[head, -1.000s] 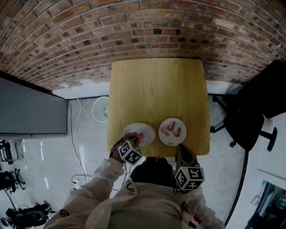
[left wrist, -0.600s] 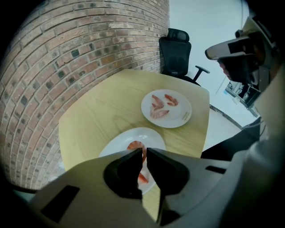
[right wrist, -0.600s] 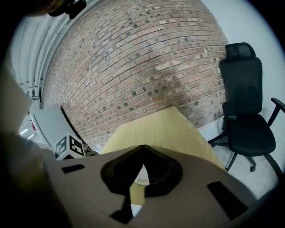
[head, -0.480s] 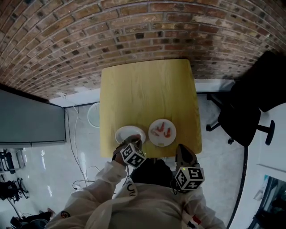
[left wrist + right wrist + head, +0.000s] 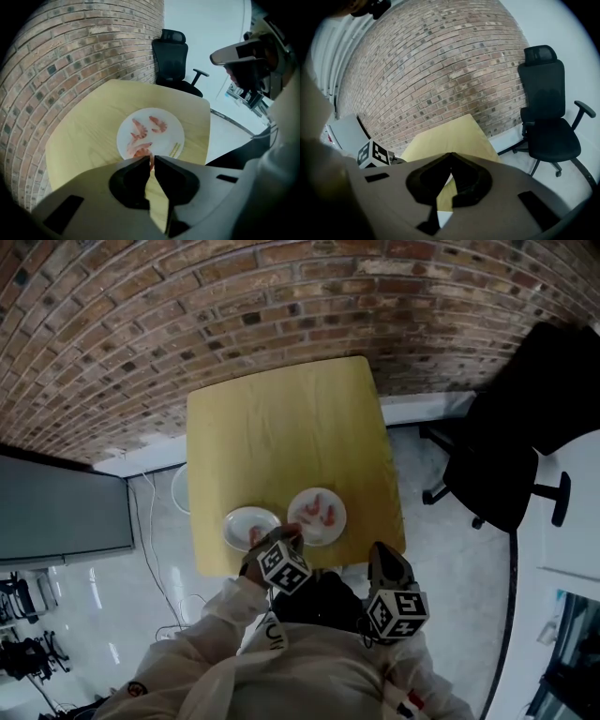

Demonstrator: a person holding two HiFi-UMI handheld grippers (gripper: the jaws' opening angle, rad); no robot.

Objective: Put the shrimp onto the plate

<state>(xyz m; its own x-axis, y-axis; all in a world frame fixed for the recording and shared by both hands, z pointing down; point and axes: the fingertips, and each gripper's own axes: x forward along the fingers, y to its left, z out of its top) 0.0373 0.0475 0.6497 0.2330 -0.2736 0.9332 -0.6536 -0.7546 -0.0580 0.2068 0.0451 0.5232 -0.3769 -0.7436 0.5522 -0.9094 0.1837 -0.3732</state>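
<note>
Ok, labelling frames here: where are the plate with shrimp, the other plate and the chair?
plate with shrimp (image 5: 336,529), head view, bare right part.
other plate (image 5: 238,521), head view, bare left part.
chair (image 5: 543,82), right gripper view, backrest.

Right claw (image 5: 450,155) closed, empty; yellow table (image 5: 450,133) beyond, brick wall (image 5: 440,65) behind, black chair (image 5: 546,117) right
</note>
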